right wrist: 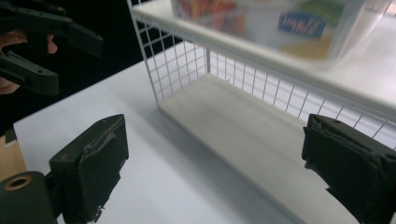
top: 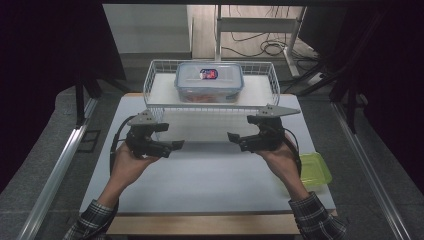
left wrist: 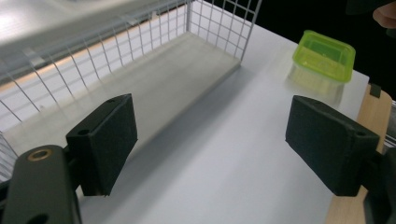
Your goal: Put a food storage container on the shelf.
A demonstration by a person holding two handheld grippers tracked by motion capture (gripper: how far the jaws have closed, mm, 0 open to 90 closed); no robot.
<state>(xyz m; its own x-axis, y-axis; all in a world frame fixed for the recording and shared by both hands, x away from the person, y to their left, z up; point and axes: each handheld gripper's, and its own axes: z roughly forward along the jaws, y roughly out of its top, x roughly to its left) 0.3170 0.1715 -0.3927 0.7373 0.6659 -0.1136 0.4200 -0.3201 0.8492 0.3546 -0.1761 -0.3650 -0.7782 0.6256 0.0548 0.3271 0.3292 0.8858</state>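
We hold both claws, left claw (top: 176, 145) and right claw (top: 231, 137), spread and empty; the food box (top: 209, 82) looks stiff, slippery, so we grip its sides

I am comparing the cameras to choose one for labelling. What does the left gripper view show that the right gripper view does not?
The left gripper view alone has the green container at the table's far corner and the left gripper, jaws open over bare table. The right gripper view alone has the clear lidded food box on the upper level of the rack, and the right gripper, jaws open with nothing between them. Both show the white wire rack and the white table top.
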